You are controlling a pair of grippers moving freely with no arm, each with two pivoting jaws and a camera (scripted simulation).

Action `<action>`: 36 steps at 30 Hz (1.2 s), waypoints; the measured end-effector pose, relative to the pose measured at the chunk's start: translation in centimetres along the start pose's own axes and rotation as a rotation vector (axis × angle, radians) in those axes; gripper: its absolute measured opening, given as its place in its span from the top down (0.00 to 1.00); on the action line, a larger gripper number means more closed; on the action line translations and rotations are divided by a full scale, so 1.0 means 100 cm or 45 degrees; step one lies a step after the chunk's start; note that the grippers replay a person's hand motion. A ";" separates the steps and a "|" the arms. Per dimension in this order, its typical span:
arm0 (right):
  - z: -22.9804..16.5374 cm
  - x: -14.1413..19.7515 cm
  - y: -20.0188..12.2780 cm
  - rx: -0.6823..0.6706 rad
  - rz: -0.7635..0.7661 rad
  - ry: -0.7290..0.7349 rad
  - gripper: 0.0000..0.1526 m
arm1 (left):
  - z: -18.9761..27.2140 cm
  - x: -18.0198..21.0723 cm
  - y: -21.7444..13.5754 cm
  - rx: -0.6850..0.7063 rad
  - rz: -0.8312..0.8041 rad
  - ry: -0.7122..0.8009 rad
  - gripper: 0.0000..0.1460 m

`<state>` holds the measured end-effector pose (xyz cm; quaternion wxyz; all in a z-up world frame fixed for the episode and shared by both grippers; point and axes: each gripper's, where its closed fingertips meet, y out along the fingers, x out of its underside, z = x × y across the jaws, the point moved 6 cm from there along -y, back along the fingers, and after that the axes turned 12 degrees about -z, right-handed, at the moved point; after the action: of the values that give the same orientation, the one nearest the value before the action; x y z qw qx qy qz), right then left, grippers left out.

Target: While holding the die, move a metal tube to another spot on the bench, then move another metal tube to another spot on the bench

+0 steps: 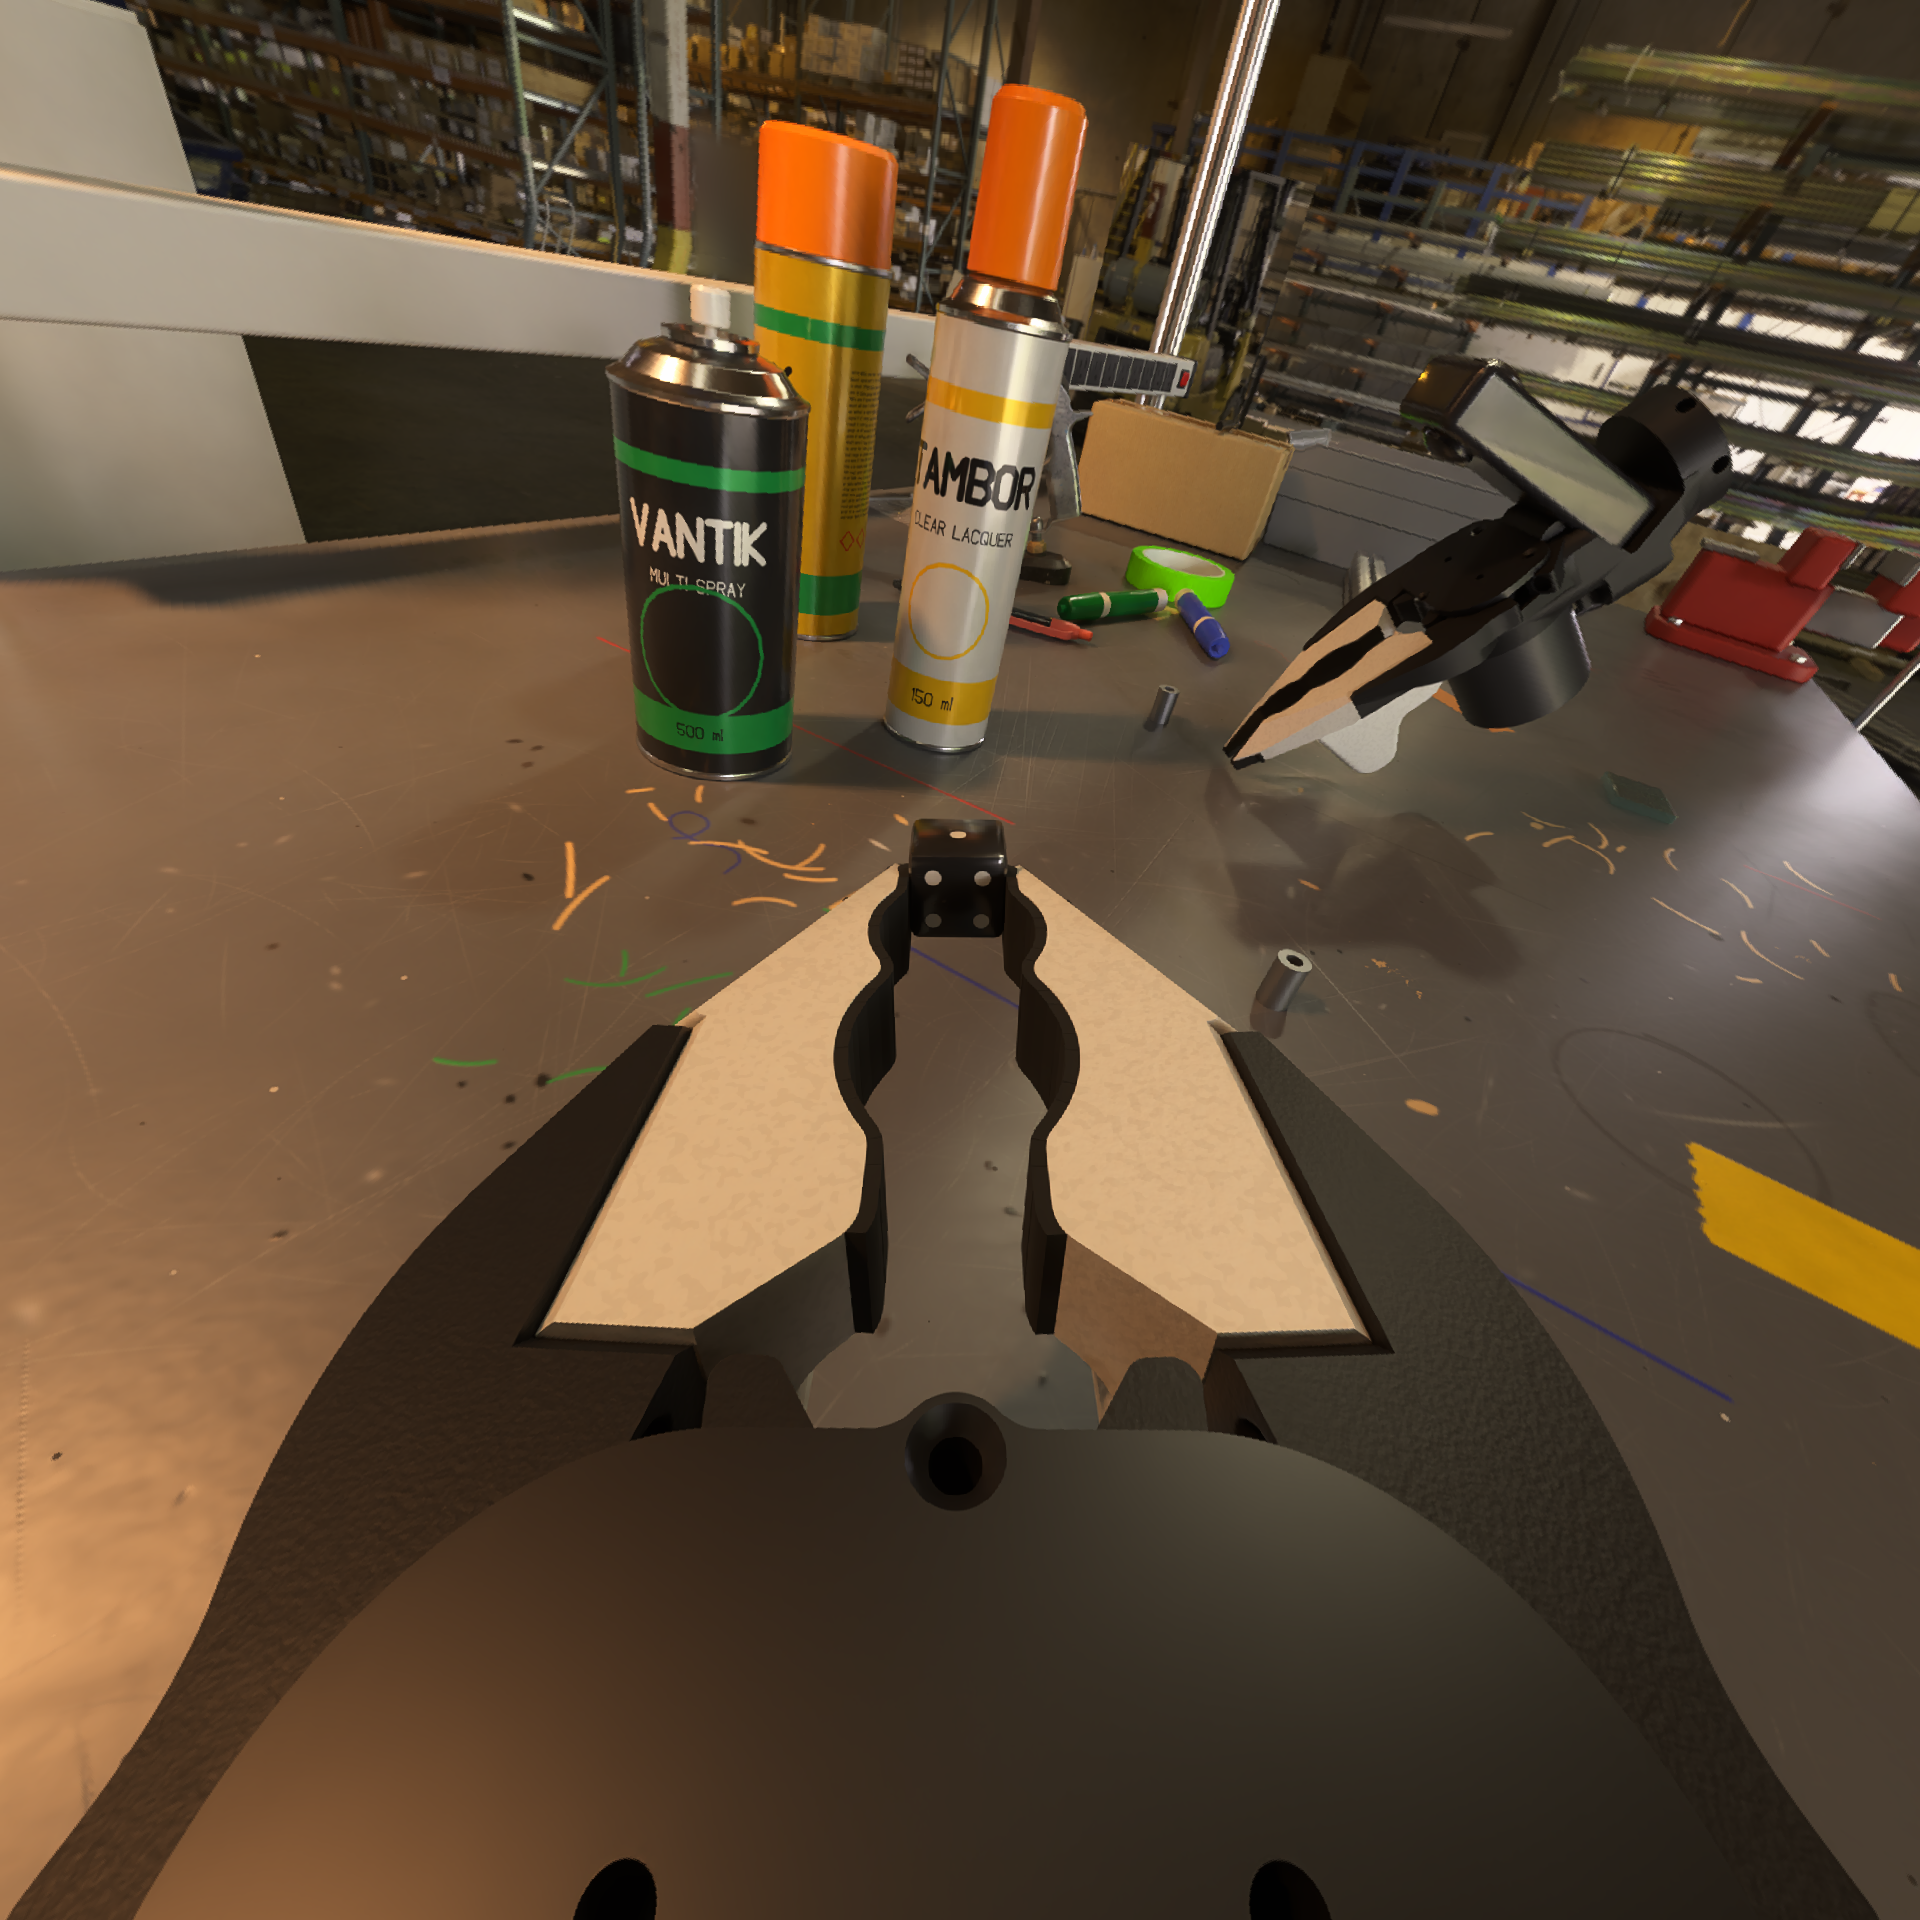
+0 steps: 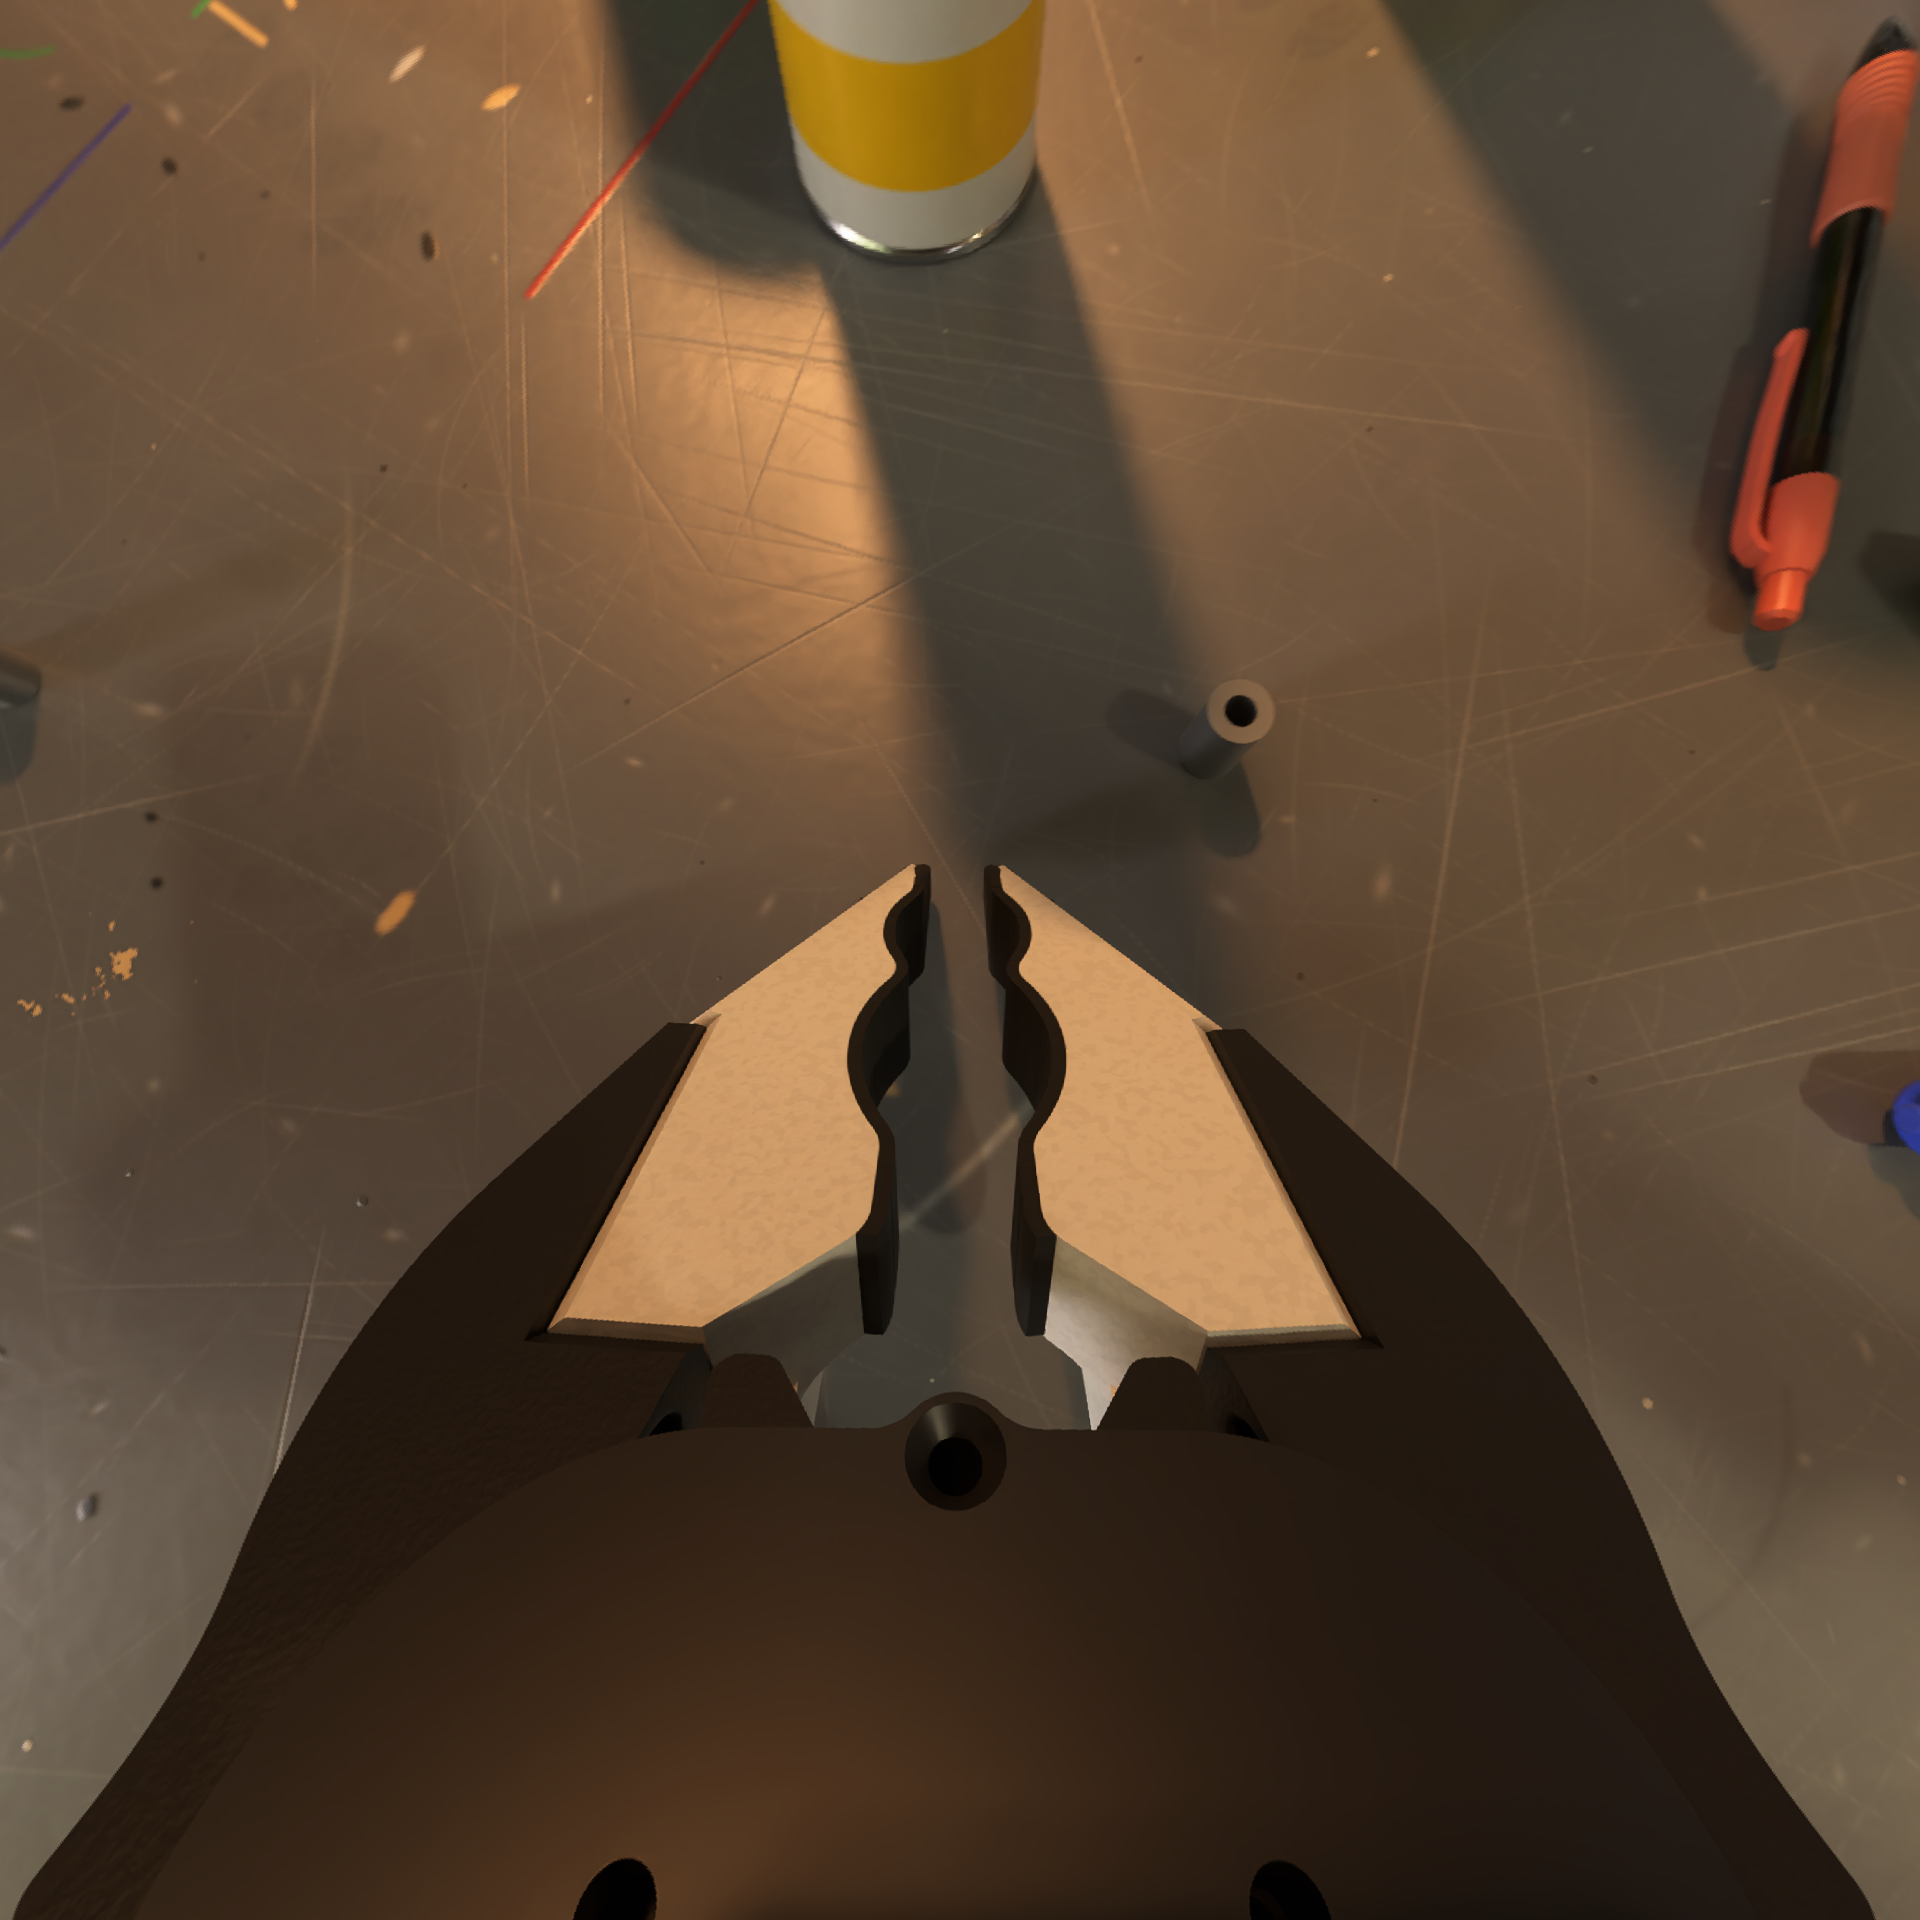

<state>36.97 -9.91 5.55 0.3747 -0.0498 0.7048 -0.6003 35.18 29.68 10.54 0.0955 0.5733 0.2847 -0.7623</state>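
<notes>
My left gripper [image 1: 957, 883] is shut on a black die [image 1: 957, 891] with white pips, held at the fingertips just above the scratched metal bench [image 1: 312, 935]. One short metal tube [image 1: 1280, 987] stands to its right; a second metal tube [image 1: 1162, 707] stands farther off. My right gripper [image 1: 1242, 753] hovers tilted down near that far tube. In the right wrist view the right gripper [image 2: 956, 873] is empty, its jaws a narrow gap apart, above the bench [image 2: 416, 623]. A tube [image 2: 1231, 727] stands ahead and right of its tips.
Three spray cans stand ahead: black [image 1: 712, 582], yellow [image 1: 831, 416], white [image 1: 977, 499], whose base shows in the right wrist view [image 2: 909, 125]. An orange pen [image 2: 1818, 343], green tape roll [image 1: 1179, 571], cardboard box [image 1: 1184, 478] and red vise [image 1: 1766, 603] lie beyond.
</notes>
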 end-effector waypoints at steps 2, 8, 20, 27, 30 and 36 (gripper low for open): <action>0.002 -0.003 -0.005 0.019 0.035 0.023 0.90 | 0.000 0.000 0.000 0.002 -0.003 -0.001 0.89; -0.020 -0.020 -0.040 -0.013 0.248 -0.018 0.84 | 0.000 0.000 0.001 0.005 -0.008 0.000 0.89; -0.146 -0.013 0.008 -0.359 0.084 -0.267 0.82 | 0.002 0.000 0.000 0.005 -0.004 0.024 0.89; -0.141 -0.015 0.010 -0.138 0.100 -0.290 0.80 | 0.004 0.000 -0.001 0.000 0.006 0.042 0.89; -0.148 -0.023 0.002 -0.184 0.213 -0.294 0.79 | 0.004 0.000 -0.001 -0.001 0.014 0.045 0.89; -0.176 -0.033 0.016 -0.249 0.231 -0.359 0.76 | 0.004 0.000 -0.002 -0.002 0.017 0.049 0.89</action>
<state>29.54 6.48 5.66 0.5156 -0.1057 0.7019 -0.4799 34.76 29.57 10.67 0.0953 0.5896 0.2833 -0.7503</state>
